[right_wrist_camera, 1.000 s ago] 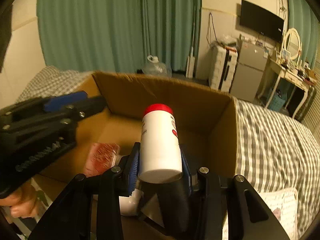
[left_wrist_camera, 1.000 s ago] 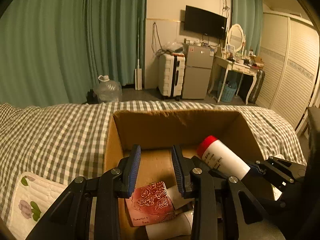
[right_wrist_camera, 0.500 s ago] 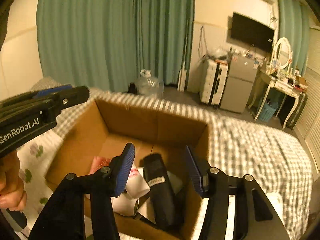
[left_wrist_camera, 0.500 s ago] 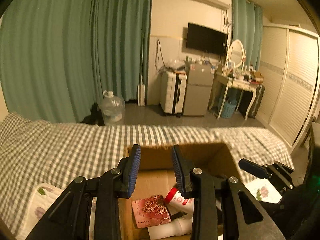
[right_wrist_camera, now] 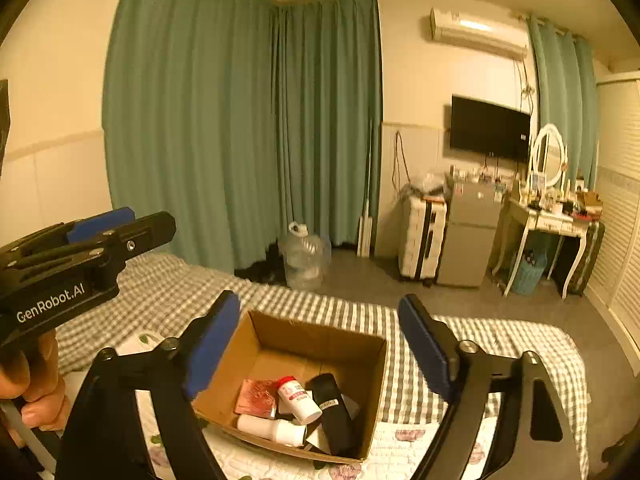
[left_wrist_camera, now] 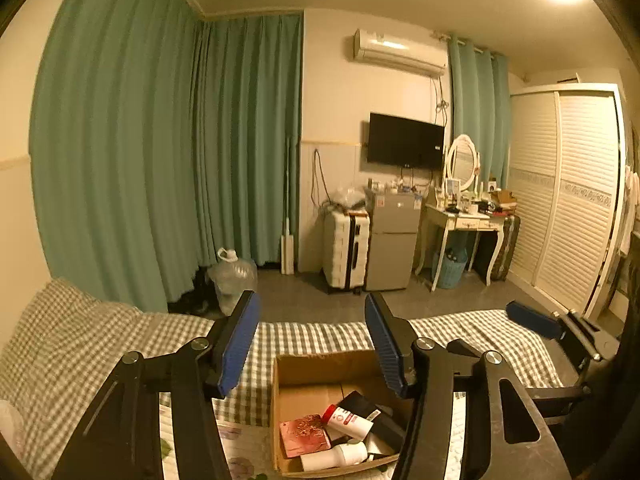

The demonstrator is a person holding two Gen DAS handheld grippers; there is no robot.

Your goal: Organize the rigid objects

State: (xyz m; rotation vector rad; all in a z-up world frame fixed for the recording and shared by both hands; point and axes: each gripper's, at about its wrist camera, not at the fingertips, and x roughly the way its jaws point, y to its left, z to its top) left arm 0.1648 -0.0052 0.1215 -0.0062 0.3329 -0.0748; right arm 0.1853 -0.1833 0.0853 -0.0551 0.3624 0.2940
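Note:
An open cardboard box [right_wrist_camera: 312, 332] [left_wrist_camera: 320, 364] sits on the checked bed. Inside lie a white bottle with a red cap [right_wrist_camera: 298, 398] [left_wrist_camera: 346, 422], a pink rose-patterned box [right_wrist_camera: 256, 398] [left_wrist_camera: 304, 438], a black case [right_wrist_camera: 332, 404] [left_wrist_camera: 360, 404] and another white bottle [right_wrist_camera: 272, 428] [left_wrist_camera: 336, 456]. My left gripper [left_wrist_camera: 312, 344] is open and empty, high above the box. My right gripper [right_wrist_camera: 320, 344] is open wide and empty, also well above the box. The left gripper also shows at the left of the right wrist view [right_wrist_camera: 80, 248], and the right gripper at the right of the left wrist view [left_wrist_camera: 560, 332].
The bed has a green checked cover [left_wrist_camera: 100, 332] and a floral quilt [right_wrist_camera: 400, 452] under the box. Beyond the bed are green curtains [left_wrist_camera: 140, 160], a water jug [left_wrist_camera: 232, 276], a suitcase [left_wrist_camera: 346, 248], a small fridge [left_wrist_camera: 392, 248], a dressing table [left_wrist_camera: 472, 220] and a wardrobe [left_wrist_camera: 572, 200].
My right gripper let go of the red-capped bottle, which now lies in the box. Both grippers rose and pulled back from the box, and both opened wider.

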